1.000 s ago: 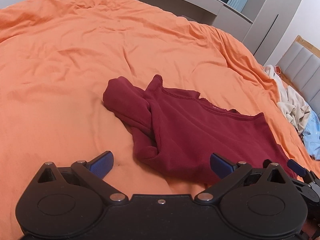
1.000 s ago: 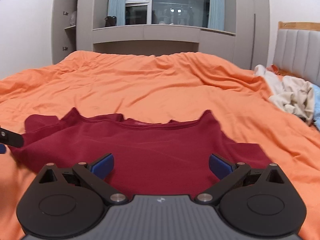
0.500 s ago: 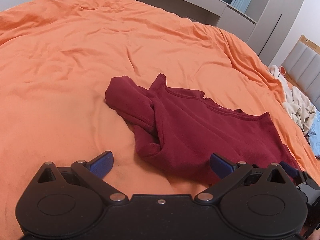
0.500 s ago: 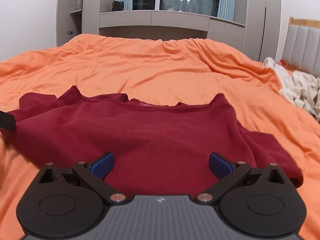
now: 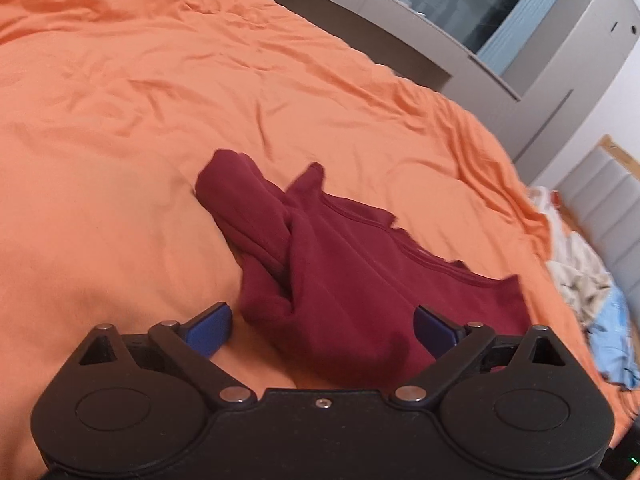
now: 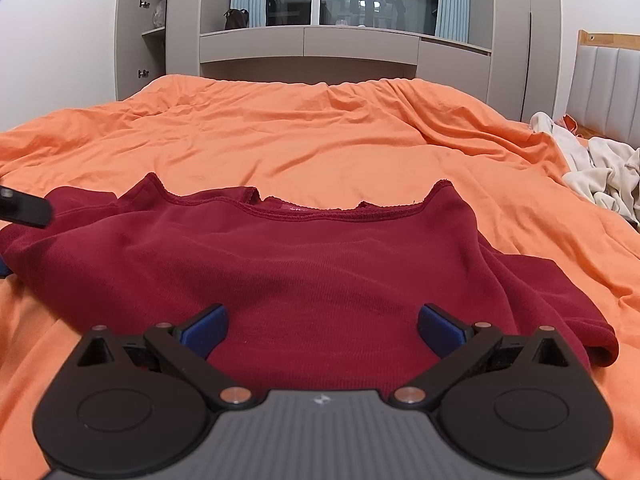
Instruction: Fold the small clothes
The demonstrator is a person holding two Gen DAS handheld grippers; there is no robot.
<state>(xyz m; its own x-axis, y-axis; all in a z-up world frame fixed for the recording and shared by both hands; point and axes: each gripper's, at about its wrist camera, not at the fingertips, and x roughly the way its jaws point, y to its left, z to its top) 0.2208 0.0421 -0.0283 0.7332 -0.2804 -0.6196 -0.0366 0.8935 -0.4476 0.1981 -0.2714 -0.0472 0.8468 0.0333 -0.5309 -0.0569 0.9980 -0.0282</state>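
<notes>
A dark red shirt point(image 5: 340, 280) lies on the orange bed cover point(image 5: 140, 140), its left sleeve bunched into a fold and its neckline facing away. My left gripper point(image 5: 322, 330) is open and empty, low over the shirt's near left edge. In the right wrist view the same shirt point(image 6: 300, 272) spreads flat, neckline at the far side. My right gripper point(image 6: 322, 326) is open and empty above the shirt's near hem. A tip of the left gripper point(image 6: 24, 210) shows at the left edge there.
A pile of cream and light blue clothes point(image 5: 592, 300) lies at the bed's right side, also in the right wrist view point(image 6: 600, 172). Grey cabinets and a window point(image 6: 340, 36) stand beyond the bed. A padded headboard point(image 6: 604, 80) is at the right.
Both grippers have moved closer to and lower over the shirt, which now fills more of each view. The shirt has not changed shape. Both grippers stay open.
</notes>
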